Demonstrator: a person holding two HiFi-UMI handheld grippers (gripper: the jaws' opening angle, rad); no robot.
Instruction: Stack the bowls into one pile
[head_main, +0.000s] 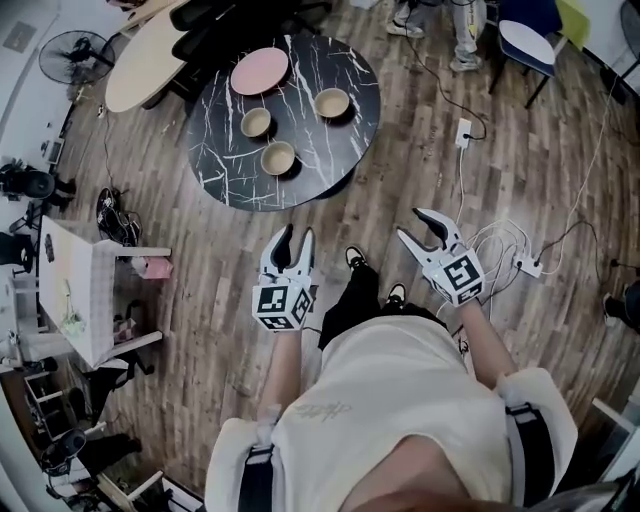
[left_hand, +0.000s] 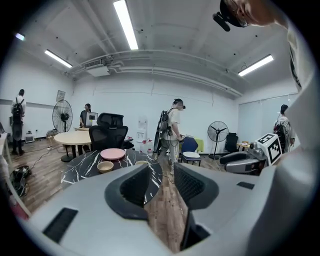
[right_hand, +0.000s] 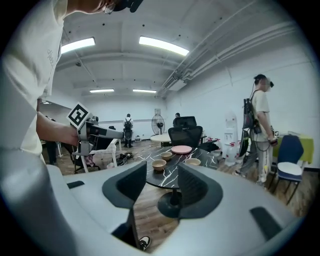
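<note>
Three tan bowls (head_main: 256, 122) (head_main: 278, 157) (head_main: 331, 102) stand apart on a round black marble table (head_main: 340, 150), beside a pink plate (head_main: 259, 70). Both grippers hang over the wooden floor, short of the table. My left gripper (head_main: 297, 235) is open and empty; so is my right gripper (head_main: 409, 223). In the left gripper view the open gripper (left_hand: 162, 175) frames the table edge, with a bowl (left_hand: 105, 166) and the plate (left_hand: 113, 153) at left. In the right gripper view the open gripper (right_hand: 162, 182) points at the bowls (right_hand: 159, 164) (right_hand: 192, 161) and the plate (right_hand: 181, 149).
A white stand (head_main: 85, 290) is at the left. A beige round table (head_main: 145, 55) and black office chairs stand behind the marble one. Cables and a power strip (head_main: 527, 266) lie on the floor at right. A person (left_hand: 172, 130) stands beyond the table.
</note>
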